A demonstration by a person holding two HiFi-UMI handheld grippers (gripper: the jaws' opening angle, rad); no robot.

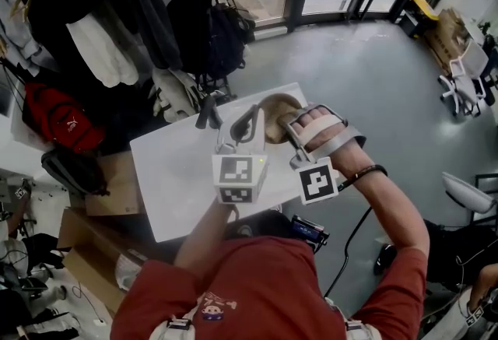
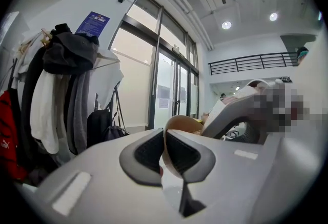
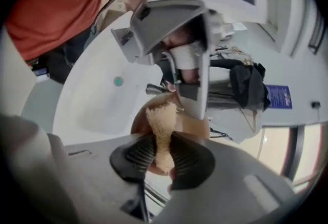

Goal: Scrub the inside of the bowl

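A tan bowl (image 1: pixel 278 106) stands tilted near the far edge of the white table (image 1: pixel 175 167). My left gripper (image 1: pixel 250 120) is shut on the bowl's thin rim (image 2: pixel 166 133), which shows between its pads (image 2: pixel 148 151) in the left gripper view. From the right, my right gripper (image 1: pixel 286 130) points down into the bowl. It is shut on a strip of beige scrubbing sponge (image 3: pixel 161 128), whose free end sticks out over the bowl's brown inside (image 3: pixel 192 125). The left gripper (image 3: pixel 177 87) shows above it in the right gripper view.
A dark object (image 1: pixel 208 110) lies on the table's far left part. A rack of coats and bags (image 1: pixel 117 27) stands behind the table. Cardboard boxes (image 1: pixel 93 245) sit at the left, and an office chair (image 1: pixel 465 78) stands at the far right.
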